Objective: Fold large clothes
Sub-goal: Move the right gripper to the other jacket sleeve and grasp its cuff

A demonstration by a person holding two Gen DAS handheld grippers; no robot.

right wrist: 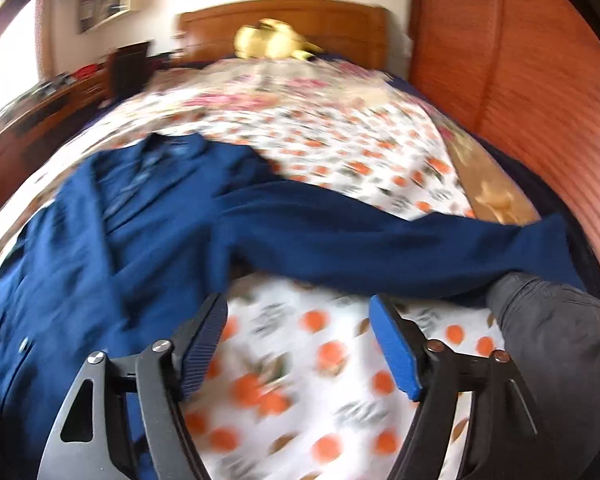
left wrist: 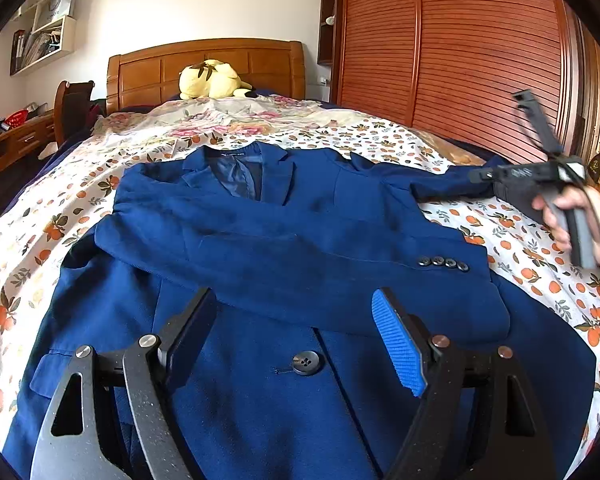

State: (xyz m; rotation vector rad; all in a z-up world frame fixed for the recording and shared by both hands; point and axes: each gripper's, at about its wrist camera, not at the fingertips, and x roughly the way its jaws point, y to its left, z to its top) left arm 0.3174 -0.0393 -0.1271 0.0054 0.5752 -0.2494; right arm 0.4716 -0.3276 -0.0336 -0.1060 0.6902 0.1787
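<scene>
A dark blue blazer [left wrist: 300, 240] lies face up on the bed, collar toward the headboard. One sleeve, with several cuff buttons [left wrist: 444, 263], is folded across its chest. The other sleeve [right wrist: 380, 248] stretches out to the right over the sheet. My left gripper [left wrist: 296, 320] is open and empty above the blazer's front, near its button. My right gripper [right wrist: 298, 328] is open and empty above the sheet, just short of the outstretched sleeve; it also shows in the left wrist view [left wrist: 540, 176] beside the sleeve's end. The right wrist view is blurred.
The bed carries an orange-print sheet [left wrist: 520, 248] and a floral blanket [left wrist: 240, 120]. A yellow plush toy [left wrist: 210, 80] sits by the wooden headboard. A slatted wooden wardrobe [left wrist: 480, 48] stands at the right. A desk [left wrist: 12, 140] and chair stand at the left.
</scene>
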